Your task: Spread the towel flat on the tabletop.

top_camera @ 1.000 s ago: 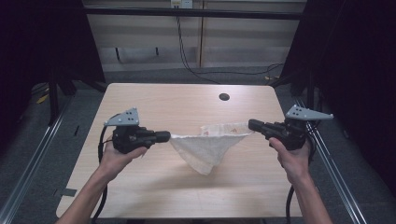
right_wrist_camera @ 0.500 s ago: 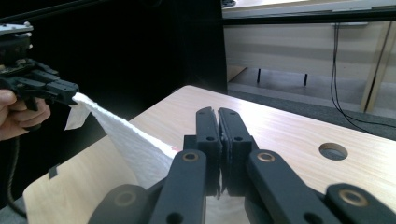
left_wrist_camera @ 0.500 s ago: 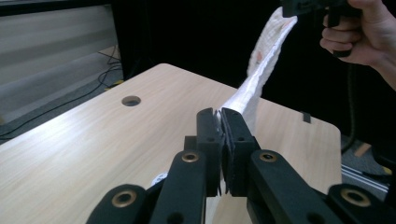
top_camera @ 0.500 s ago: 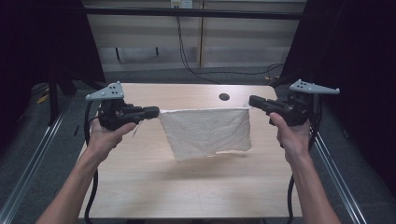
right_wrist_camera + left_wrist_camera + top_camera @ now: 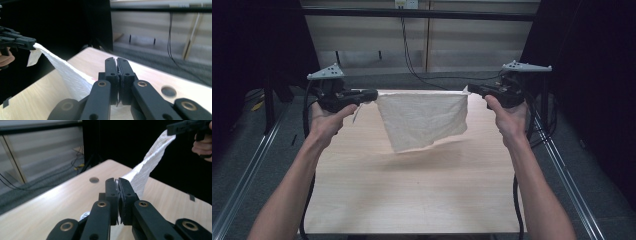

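Raised higher, the white cloth (image 5: 422,120) hangs clear of the tabletop (image 5: 412,190), each hand-held gripper clamping a top corner; seemingly light, limp.

In the left gripper view, the corner of the cloth (image 5: 146,171) between the jaws was hidden by the pads. Below the jaws, a small round label (image 5: 85,215) was half covered, its words too small to read. In the right gripper view, the cloth (image 5: 67,75) ran behind the jaws there.
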Demonstrator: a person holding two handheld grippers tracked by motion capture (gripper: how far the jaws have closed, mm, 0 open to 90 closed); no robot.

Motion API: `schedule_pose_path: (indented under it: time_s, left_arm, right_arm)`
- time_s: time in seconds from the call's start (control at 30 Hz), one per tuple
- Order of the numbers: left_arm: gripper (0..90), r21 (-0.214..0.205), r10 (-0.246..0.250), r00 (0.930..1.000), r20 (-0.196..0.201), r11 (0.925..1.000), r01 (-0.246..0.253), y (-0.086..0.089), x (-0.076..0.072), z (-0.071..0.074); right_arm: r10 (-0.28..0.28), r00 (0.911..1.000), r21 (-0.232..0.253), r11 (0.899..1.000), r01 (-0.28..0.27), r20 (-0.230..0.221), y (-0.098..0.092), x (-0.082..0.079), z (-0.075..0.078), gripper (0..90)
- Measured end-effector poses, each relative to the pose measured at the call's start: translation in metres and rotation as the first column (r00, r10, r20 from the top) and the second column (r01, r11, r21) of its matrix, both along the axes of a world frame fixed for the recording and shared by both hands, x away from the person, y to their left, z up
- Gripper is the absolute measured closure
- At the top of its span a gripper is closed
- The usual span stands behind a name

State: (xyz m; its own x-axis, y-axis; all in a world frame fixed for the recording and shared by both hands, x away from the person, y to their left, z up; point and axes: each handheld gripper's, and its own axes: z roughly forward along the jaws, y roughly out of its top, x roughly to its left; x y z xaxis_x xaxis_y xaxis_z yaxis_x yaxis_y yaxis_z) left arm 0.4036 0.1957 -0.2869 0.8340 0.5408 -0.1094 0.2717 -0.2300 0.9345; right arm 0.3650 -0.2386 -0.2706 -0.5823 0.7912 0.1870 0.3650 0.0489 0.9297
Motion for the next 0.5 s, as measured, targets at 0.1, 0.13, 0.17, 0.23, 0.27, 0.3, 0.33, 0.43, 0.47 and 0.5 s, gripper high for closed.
schedule_pose_path:
  time_s: [0.1,0.13,0.17,0.23,0.27,0.3,0.33,0.43,0.47,0.5]
  left_arm:
    - [87.5,0.019,-0.056,0.9981,0.024,0.9983,0.056,-0.012,-0.014,-0.001]
    - [87.5,0.038,-0.072,0.9971,0.024,0.9968,0.071,-0.016,-0.018,-0.005]
    - [87.5,0.066,-0.075,0.9968,0.028,0.9952,0.073,-0.019,-0.02,-0.009]
    - [87.5,0.078,-0.082,0.9965,0.014,0.9937,0.081,-0.02,-0.022,-0.02]
    - [87.5,0.082,-0.078,0.9969,0.003,0.9935,0.078,-0.02,-0.023,-0.028]
    - [87.5,0.096,-0.088,0.9959,-0.021,0.9914,0.089,-0.02,-0.027,-0.043]
    - [87.5,0.096,-0.088,0.9959,-0.021,0.9914,0.089,-0.02,-0.027,-0.043]
    - [87.5,0.145,-0.122,0.9906,-0.061,0.9809,0.13,-0.026,-0.036,-0.07]
    - [87.5,0.145,-0.131,0.9886,-0.073,0.9794,0.141,-0.027,-0.038,-0.075]
    - [87.5,0.141,-0.143,0.9862,-0.083,0.9779,0.154,-0.027,-0.04,-0.082]
  right_arm:
    - [0.011,0.9999,-0.008,1.0,-0.012,-0.001,0.0,0.002,-0.008,87.6]
    - [0.007,0.9999,-0.022,1.0,-0.007,-0.01,0.0,0.001,-0.013,87.6]
    - [0.007,0.9997,-0.028,1.0,-0.007,-0.024,-0.002,0.001,-0.021,87.7]
    - [-0.005,0.9978,-0.05,0.999,0.002,-0.066,-0.006,-0.002,-0.038,87.7]
    - [-0.007,0.9971,-0.047,0.999,0.003,-0.076,-0.008,-0.004,-0.044,87.7]
    - [0.0,0.9944,-0.037,0.999,-0.004,-0.106,-0.012,-0.011,-0.065,87.8]
    - [0.0,0.9944,-0.037,0.999,-0.004,-0.106,-0.012,-0.011,-0.065,87.8]
    - [0.015,0.9896,-0.031,0.999,-0.02,-0.143,-0.015,-0.026,-0.094,87.8]
    - [0.019,0.989,-0.028,0.999,-0.023,-0.146,-0.015,-0.033,-0.105,87.8]
    - [0.02,0.9885,-0.031,0.999,-0.024,-0.15,-0.015,-0.037,-0.11,87.8]
